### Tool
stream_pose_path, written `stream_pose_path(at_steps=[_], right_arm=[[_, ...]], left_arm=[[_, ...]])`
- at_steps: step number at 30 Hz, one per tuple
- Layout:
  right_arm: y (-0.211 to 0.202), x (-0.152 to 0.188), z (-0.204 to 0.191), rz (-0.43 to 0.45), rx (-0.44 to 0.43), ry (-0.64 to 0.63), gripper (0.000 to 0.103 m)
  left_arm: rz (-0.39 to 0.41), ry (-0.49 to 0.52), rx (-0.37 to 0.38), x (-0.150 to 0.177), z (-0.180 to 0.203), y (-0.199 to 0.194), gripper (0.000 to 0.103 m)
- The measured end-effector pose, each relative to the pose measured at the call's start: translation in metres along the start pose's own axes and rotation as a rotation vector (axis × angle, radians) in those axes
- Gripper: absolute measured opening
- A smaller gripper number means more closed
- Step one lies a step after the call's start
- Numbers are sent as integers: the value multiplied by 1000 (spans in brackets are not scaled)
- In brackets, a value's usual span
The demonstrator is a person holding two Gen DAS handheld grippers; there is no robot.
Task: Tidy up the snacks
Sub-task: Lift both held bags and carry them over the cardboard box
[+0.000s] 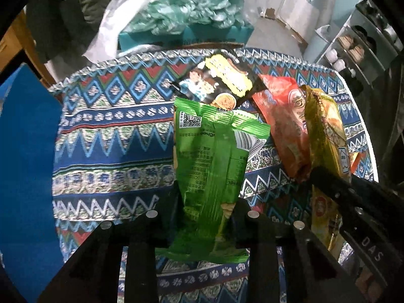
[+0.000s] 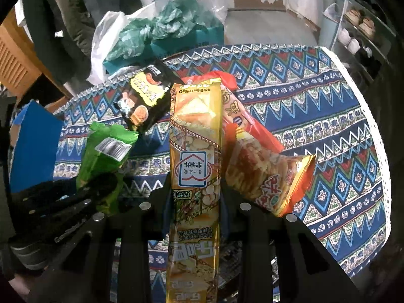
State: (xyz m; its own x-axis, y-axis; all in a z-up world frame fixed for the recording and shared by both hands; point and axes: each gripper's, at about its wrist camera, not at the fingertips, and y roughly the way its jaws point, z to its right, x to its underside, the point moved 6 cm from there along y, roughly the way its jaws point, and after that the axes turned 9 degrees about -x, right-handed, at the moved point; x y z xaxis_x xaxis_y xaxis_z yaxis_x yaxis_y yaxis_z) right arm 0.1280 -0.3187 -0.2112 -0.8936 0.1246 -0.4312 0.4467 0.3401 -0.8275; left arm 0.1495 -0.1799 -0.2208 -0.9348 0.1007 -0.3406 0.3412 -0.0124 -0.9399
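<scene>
A green snack bag (image 1: 212,156) hangs upright over the patterned tablecloth (image 1: 113,131), with my left gripper (image 1: 207,202) shut on its lower part. My right gripper (image 2: 195,194) is shut on a long yellow snack bag (image 2: 195,139), held upright just right of the green bag (image 2: 106,151). On the cloth behind them lie a black snack bag (image 2: 144,101) and a red one (image 2: 250,123). An orange bag (image 2: 265,176) lies to the right of the yellow one. The two grippers stand close side by side; the right gripper (image 1: 325,176) shows at the right edge of the left wrist view.
A blue box (image 1: 25,164) stands off the table's left edge. White and green plastic bags (image 1: 176,15) pile on a teal box behind the table. A shoe rack (image 2: 358,25) stands at the far right. A person in a dark coat (image 2: 70,12) stands at the back left.
</scene>
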Motion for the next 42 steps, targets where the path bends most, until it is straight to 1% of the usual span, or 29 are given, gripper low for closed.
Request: stream_pose_path(at_steps=[3, 8, 12, 22, 28, 33, 42], right_arm=[[-6, -1, -6, 10, -4, -8, 29], [-15, -2, -17, 24, -8, -22, 29], [-24, -4, -25, 36, -11, -32, 29], [-43, -1, -51, 59, -25, -70, 29], [-53, -2, -76, 75, -48, -110, 29], [-55, -2, -102, 74, -90, -138, 29], [-59, -7, -160, 80, -148, -211, 29]], left_arm=[[21, -14, 4, 1, -4, -14, 31], [58, -15, -11, 1, -13, -35, 31], [74, -31, -3, 5, -22, -50, 31], [123, -53, -36, 17, -45, -84, 31], [136, -75, -43, 28, -66, -101, 31], [146, -102, -52, 34, -86, -112, 31], [181, -167, -57, 39, -127, -133, 31]])
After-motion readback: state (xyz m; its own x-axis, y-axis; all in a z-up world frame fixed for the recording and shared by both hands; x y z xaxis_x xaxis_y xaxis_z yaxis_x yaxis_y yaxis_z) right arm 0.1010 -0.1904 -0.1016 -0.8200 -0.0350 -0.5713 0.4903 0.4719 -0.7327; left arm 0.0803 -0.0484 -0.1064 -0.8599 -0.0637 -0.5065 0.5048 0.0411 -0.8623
